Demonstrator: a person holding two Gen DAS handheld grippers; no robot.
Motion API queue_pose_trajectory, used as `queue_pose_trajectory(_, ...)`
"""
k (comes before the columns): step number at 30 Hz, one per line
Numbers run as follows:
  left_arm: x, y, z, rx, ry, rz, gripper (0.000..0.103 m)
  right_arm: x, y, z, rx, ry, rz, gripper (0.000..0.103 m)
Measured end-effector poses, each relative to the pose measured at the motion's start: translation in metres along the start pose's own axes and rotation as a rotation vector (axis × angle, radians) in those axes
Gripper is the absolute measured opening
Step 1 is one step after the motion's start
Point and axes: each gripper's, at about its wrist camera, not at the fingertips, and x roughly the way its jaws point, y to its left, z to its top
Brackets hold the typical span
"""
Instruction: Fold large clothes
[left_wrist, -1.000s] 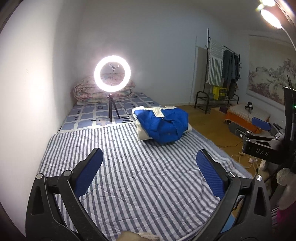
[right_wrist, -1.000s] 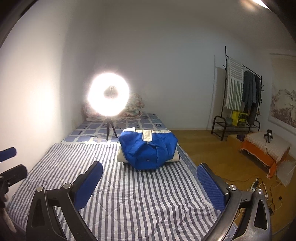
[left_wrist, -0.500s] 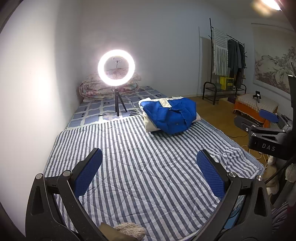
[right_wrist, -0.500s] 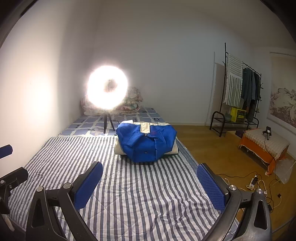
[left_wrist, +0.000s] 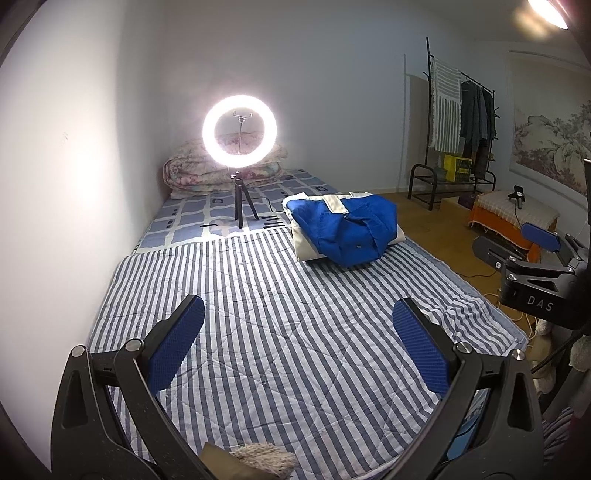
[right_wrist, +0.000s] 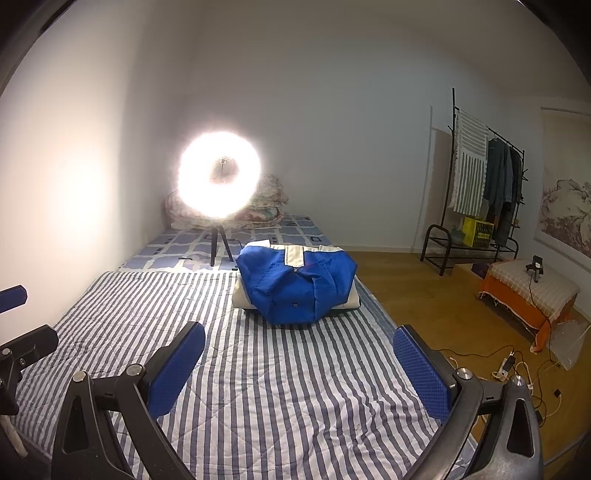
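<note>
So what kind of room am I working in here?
Most likely a bedroom at home: a low bed with a striped cover, a folded quilt by the wall, and a clothes rack with hanging garments.

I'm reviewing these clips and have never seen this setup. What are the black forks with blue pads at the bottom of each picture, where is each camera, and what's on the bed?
Each picture comes from a fisheye camera mounted on a handheld two-finger gripper, looking forward along its fingers. A person carries one in each hand; there is no robot arm. The left gripper and the right gripper are both open and hold nothing. The left view also catches the right gripper at its right edge. Ahead lies a striped quilt spread over the bed, and on its far end sits a bundled blue and white garment, touched by neither gripper. Behind it a lit ring light stands on a small tripod in front of a folded floral duvet.
</note>
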Motion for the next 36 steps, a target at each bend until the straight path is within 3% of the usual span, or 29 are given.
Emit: queue_pose_trajectory(36,-0.0084,-0.0009,-0.0028,-0.021,0.010,0.008,0.103,0.0008,0.0027,-0.0001,-0.011,0.002,-0.008,0.103)
